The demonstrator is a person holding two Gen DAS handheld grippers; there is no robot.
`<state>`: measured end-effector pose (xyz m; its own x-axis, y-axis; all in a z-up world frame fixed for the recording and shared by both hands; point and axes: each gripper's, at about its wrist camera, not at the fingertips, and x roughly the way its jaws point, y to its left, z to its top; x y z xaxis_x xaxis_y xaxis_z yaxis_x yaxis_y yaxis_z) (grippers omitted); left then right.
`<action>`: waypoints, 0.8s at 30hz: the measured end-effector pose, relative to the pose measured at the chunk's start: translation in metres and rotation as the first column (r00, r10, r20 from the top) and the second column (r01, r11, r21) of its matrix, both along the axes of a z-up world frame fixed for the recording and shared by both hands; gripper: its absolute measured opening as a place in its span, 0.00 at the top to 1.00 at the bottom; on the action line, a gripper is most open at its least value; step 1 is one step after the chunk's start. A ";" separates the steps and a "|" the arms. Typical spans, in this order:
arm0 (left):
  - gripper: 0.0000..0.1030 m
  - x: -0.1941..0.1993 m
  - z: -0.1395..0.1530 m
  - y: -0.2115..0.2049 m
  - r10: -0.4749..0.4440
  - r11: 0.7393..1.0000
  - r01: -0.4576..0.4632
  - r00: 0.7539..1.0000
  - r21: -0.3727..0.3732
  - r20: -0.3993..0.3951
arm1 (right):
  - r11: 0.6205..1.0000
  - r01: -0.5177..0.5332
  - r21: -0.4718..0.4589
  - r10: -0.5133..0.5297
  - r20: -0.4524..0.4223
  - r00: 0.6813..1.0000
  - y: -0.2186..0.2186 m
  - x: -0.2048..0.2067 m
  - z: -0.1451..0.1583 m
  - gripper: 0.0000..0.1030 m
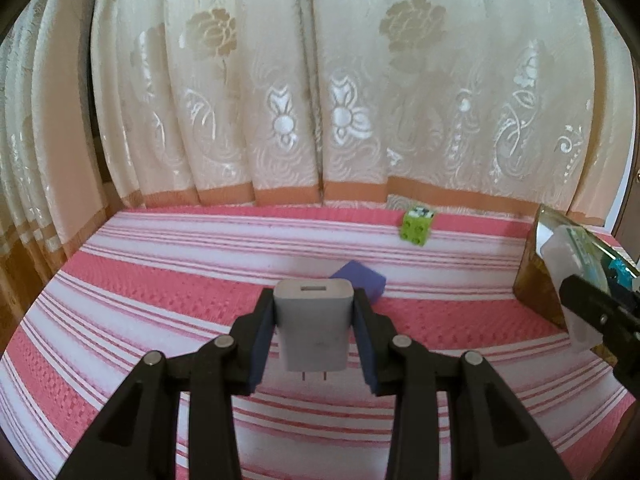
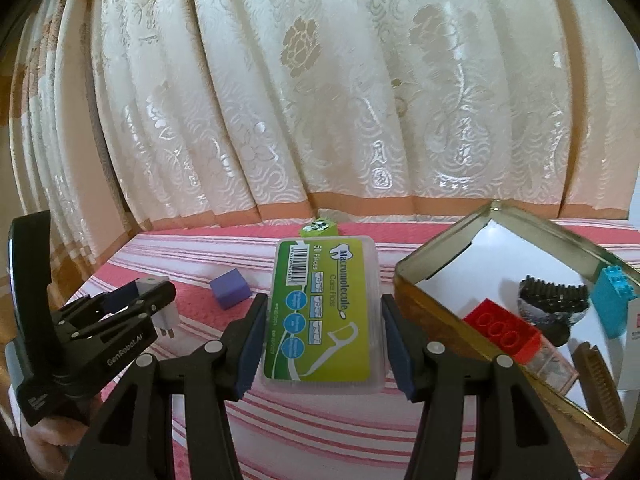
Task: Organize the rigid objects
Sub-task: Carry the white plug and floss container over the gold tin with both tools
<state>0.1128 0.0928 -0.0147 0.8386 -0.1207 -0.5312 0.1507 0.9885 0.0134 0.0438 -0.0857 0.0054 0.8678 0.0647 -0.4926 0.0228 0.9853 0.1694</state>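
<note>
A grey USB charger point(image 1: 314, 326) is being clamped between the blue pads of the left gripper point(image 1: 314, 336), lifted clear of the pink-and-white striped cloth point(image 1: 160, 280), with its two prongs pointing down. A clear floss-pick box point(image 2: 320, 312) with a green label is being gripped flat between the jaws of the right gripper point(image 2: 320, 344), just left of the open metal tin point(image 2: 440, 252). Inside the tin, a red brick point(image 2: 502, 330), a blue brick point(image 2: 614, 300), a black toothed clip point(image 2: 552, 304) and a brown comb point(image 2: 600, 384) are being kept. Well left of the tin, a purple cube point(image 2: 229, 288) is lying on the cloth. Further back from the tin, at the curtain's point(image 1: 320, 80) hem, a green brick point(image 1: 416, 227) is resting on the cloth.
</note>
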 end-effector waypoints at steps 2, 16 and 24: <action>0.64 -0.003 0.003 -0.002 0.006 1.000 -0.006 1.000 -0.005 0.025 | 1.000 0.010 0.006 -0.010 0.008 1.000 -0.005 -0.003 0.002 0.45; 0.64 -0.030 0.011 -0.022 0.047 0.999 -0.045 0.994 -0.025 0.099 | 0.998 0.063 0.000 -0.063 0.078 0.995 -0.033 -0.034 0.013 0.45; 0.64 -0.044 0.014 -0.047 0.039 0.999 -0.035 0.992 -0.031 0.118 | 0.997 0.075 -0.007 -0.074 0.107 0.992 -0.049 -0.049 0.017 0.45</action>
<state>0.0687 0.0456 -0.0010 0.8996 -0.1021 -0.4246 0.1130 0.9936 0.0006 -0.0050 -0.1351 0.0221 0.9175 -0.0072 -0.3977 0.0787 0.9834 0.1637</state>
